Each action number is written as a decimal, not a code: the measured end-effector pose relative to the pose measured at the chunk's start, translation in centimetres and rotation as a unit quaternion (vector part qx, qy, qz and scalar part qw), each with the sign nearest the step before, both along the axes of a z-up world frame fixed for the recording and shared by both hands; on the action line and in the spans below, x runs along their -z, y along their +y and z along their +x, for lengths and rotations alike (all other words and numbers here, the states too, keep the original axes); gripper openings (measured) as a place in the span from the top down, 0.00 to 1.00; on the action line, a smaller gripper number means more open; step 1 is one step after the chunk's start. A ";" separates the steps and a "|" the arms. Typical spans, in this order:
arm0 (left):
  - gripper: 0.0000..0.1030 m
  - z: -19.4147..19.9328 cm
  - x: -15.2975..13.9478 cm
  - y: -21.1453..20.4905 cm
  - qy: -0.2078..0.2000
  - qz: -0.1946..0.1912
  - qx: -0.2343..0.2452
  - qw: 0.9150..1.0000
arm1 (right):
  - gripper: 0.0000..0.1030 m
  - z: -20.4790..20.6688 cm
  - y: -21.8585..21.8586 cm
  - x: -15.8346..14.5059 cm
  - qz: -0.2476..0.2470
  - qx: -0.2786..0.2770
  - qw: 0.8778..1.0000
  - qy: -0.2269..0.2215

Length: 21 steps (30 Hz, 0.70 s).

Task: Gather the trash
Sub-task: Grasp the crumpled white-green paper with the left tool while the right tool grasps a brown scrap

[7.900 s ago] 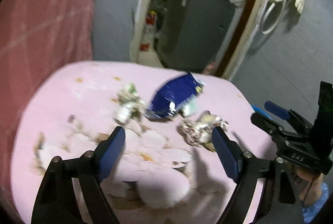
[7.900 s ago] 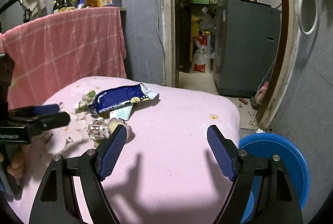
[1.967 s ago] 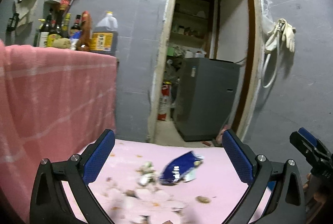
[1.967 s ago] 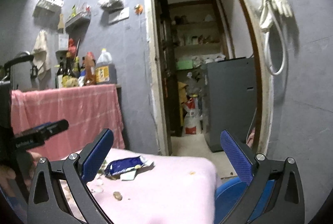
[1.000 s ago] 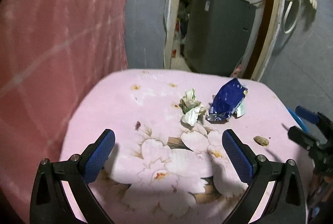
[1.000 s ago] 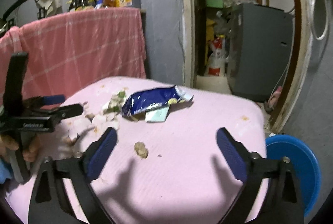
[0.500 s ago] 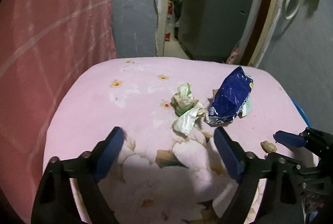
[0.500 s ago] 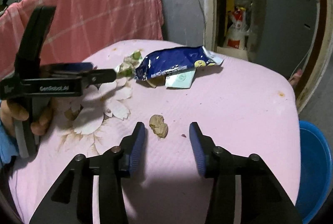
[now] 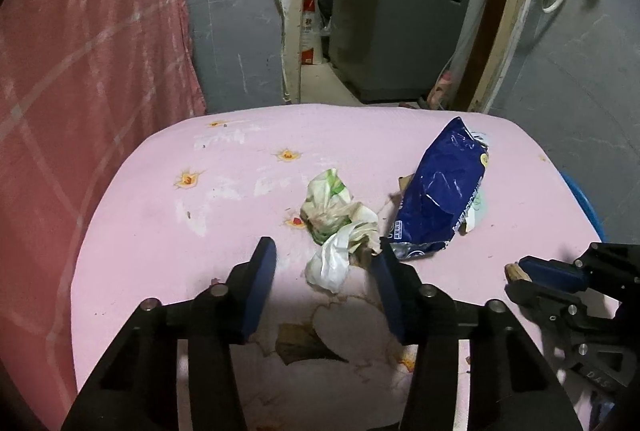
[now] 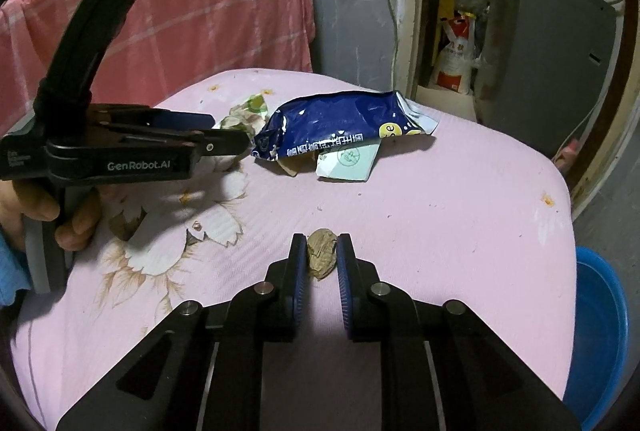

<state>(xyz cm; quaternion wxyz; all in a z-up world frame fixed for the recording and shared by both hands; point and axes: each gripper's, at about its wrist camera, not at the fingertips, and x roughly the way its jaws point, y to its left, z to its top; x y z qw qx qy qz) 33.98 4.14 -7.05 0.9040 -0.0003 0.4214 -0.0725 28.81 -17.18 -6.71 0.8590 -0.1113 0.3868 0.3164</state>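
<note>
On the pink flowered tabletop [image 9: 192, 199] lies a crumpled white and green wrapper [image 9: 328, 207]. My left gripper [image 9: 325, 259] straddles its near white end with the jaws closing. The right pad touches the wrapper's edge and the left pad stands apart from it. A blue snack bag [image 9: 444, 191] lies just to the right of the wrapper. My right gripper [image 10: 322, 251] is shut on a small brown crumpled scrap [image 10: 322, 259] that rests on the cloth. The left gripper [image 10: 234, 145] shows side-on in the right wrist view, held by a hand, with its tips by the blue bag [image 10: 336, 129].
A pale green card [image 10: 348, 161] pokes out from under the bag. A blue bin [image 10: 596, 331] stands on the floor past the table's right edge. A pink checked cloth [image 9: 80, 71] hangs to the left. Behind are a doorway and a grey appliance [image 9: 400, 15].
The right jaws have come together onto the brown scrap. The left gripper has moved in over the crumpled wrapper and its jaws have narrowed around it.
</note>
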 end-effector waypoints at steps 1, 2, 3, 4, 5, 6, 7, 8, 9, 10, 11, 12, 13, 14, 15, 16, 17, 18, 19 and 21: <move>0.61 0.0 0.0 0.1 0.000 -0.001 0.000 1.000 | 0.88 0.1 0.1 0.1 0.001 0.000 1.000 0.001; 0.64 0.0 0.0 0.1 -0.001 -0.003 -0.001 1.000 | 0.88 0.1 0.0 0.1 0.005 0.001 1.000 0.002; 0.65 0.0 -0.1 0.2 -0.002 -0.005 -0.001 1.000 | 0.88 0.2 0.0 0.1 0.007 0.001 1.000 0.002; 0.70 -0.1 -0.1 0.2 -0.002 -0.006 0.000 1.000 | 0.88 0.2 -0.1 0.1 0.008 0.002 1.000 0.004; 0.75 -0.1 -0.1 0.2 -0.002 -0.007 0.000 1.000 | 0.88 0.2 -0.1 0.1 0.009 0.002 1.000 0.004; 0.77 0.0 -0.1 0.2 -0.001 -0.008 0.001 1.000 | 0.88 0.2 -0.2 0.1 0.010 0.003 1.000 0.004; 0.82 0.0 0.0 0.2 0.000 -0.008 0.002 1.000 | 0.88 0.2 -0.3 0.0 0.010 0.003 1.000 0.004; 0.86 0.1 0.0 0.2 0.001 -0.010 0.005 1.000 | 0.88 0.2 -0.3 0.0 0.009 0.003 1.000 0.004; 0.88 0.1 0.0 0.1 0.002 -0.011 0.007 1.000 | 0.88 0.2 -0.3 0.1 0.008 0.003 1.000 0.003; 0.91 0.1 0.0 0.0 0.002 -0.012 0.009 1.000 | 0.88 0.2 -0.2 0.0 0.008 0.003 1.000 0.003; 0.92 0.0 0.0 -0.1 0.002 -0.013 0.010 1.000 | 0.88 0.2 -0.2 0.1 0.007 0.004 1.000 0.002; 0.92 -0.1 0.0 -0.2 0.001 -0.014 0.011 1.000 | 0.88 0.2 -0.1 0.1 0.006 0.004 1.000 0.002; 0.93 -0.2 0.0 -0.1 -0.001 -0.016 0.012 1.000 | 0.88 0.2 -0.1 0.1 0.005 0.004 1.000 0.001; 0.93 -0.3 -0.1 -0.1 -0.003 -0.018 0.012 1.000 | 0.88 0.1 -0.1 0.1 0.004 0.004 1.000 0.000; 0.93 -0.5 -0.1 0.0 -0.006 -0.020 0.011 1.000 | 0.88 0.1 -0.1 0.1 0.003 0.005 1.000 -0.002; 0.94 -0.6 -0.2 0.1 -0.009 -0.023 0.011 1.000 | 0.88 0.0 -0.1 0.1 0.003 0.005 1.000 -0.004; 0.94 -1.0 -0.3 0.1 -0.013 -0.025 0.009 1.000 | 0.88 -0.1 -0.1 0.1 0.003 0.006 1.000 -0.006; 0.94 -1.3 -0.3 0.1 -0.015 -0.027 0.008 0.999 | 0.88 -0.2 -0.1 0.0 0.002 0.007 1.000 -0.010; 0.94 -1.7 -0.4 0.1 -0.018 -0.028 0.006 0.999 | 0.88 -0.3 -0.1 0.1 0.002 0.007 1.000 -0.011; 0.94 -2.7 -0.5 0.1 -0.023 -0.034 0.004 0.999 | 0.88 -0.5 -0.2 0.1 0.004 0.010 1.000 -0.020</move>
